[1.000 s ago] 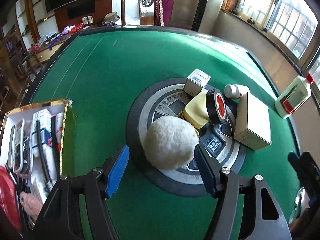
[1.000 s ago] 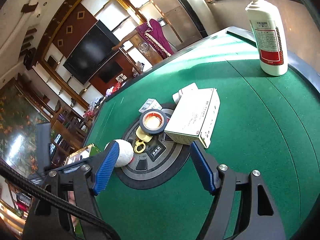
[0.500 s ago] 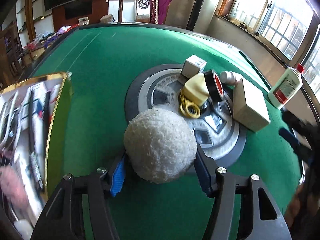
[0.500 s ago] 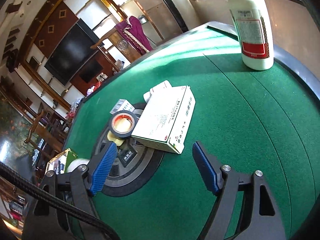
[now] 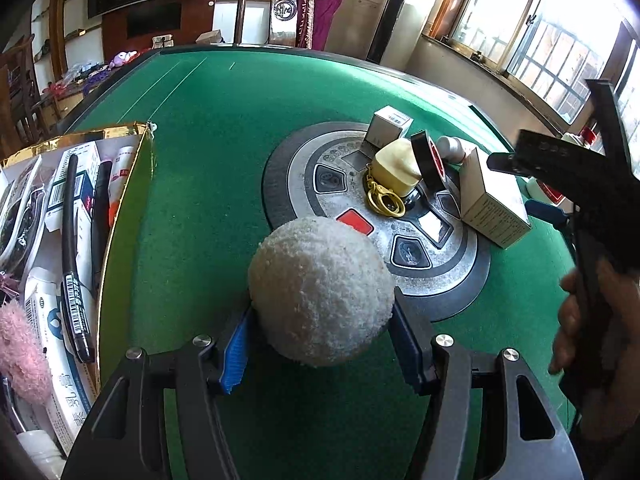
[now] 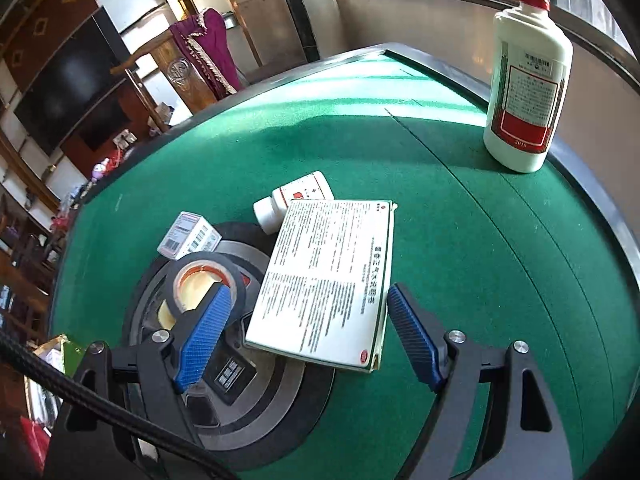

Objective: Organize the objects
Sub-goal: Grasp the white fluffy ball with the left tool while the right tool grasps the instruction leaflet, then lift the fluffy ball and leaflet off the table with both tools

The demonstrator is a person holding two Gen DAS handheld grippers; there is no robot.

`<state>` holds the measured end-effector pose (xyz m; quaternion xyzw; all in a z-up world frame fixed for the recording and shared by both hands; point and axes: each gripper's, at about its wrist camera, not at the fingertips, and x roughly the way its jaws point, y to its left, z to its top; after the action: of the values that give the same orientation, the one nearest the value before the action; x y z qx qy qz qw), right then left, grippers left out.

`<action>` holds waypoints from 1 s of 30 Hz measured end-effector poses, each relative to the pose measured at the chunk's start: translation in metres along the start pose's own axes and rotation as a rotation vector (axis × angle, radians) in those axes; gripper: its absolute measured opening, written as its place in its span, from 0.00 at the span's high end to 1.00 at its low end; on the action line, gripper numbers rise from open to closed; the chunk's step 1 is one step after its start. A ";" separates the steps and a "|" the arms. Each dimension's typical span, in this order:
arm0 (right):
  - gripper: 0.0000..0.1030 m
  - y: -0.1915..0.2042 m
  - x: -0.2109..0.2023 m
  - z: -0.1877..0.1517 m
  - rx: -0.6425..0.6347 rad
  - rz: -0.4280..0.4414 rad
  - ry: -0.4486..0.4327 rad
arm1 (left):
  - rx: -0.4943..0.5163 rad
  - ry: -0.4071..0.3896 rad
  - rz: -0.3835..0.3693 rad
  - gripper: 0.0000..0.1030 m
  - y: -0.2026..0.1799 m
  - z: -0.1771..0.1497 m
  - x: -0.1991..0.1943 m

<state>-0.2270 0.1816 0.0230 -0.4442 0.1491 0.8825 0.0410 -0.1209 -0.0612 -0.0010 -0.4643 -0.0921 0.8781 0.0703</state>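
Note:
My left gripper is shut on a white fluffy ball and holds it above the green table, between the round grey hub and the gold-edged box at the left. My right gripper is open and hovers just over a flat white carton lying on the hub; the carton also shows in the left wrist view. Beside the carton sit a black tape roll, a cream keychain, a small barcode box and a small white bottle.
The gold-edged box holds pens, cartons and a pink fluffy item. A tall white bottle with a red cap stands at the table's far right edge. The right gripper and hand show at the right of the left wrist view.
My left gripper closed on the fluffy ball and carried it off the hub toward the box. My right gripper moved in closer over the white carton.

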 end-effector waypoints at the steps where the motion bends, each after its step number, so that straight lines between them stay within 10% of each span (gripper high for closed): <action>1: 0.22 0.002 0.007 0.004 -0.009 -0.041 0.016 | 0.000 0.002 0.000 0.46 0.000 0.000 0.000; 7: 0.22 -0.005 0.040 0.007 -0.042 -0.081 0.092 | 0.011 0.002 0.008 0.46 -0.004 -0.002 0.000; 19: 0.30 -0.033 -0.052 -0.066 -0.148 0.193 -0.027 | 0.027 -0.037 -0.005 0.47 -0.004 0.000 -0.006; 30: 0.30 -0.005 -0.058 -0.080 -0.220 0.384 -0.022 | 0.037 -0.067 0.019 0.47 -0.010 -0.001 -0.010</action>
<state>-0.1291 0.1656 0.0227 -0.3998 0.1333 0.8898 -0.1750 -0.1141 -0.0534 0.0085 -0.4339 -0.0736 0.8954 0.0675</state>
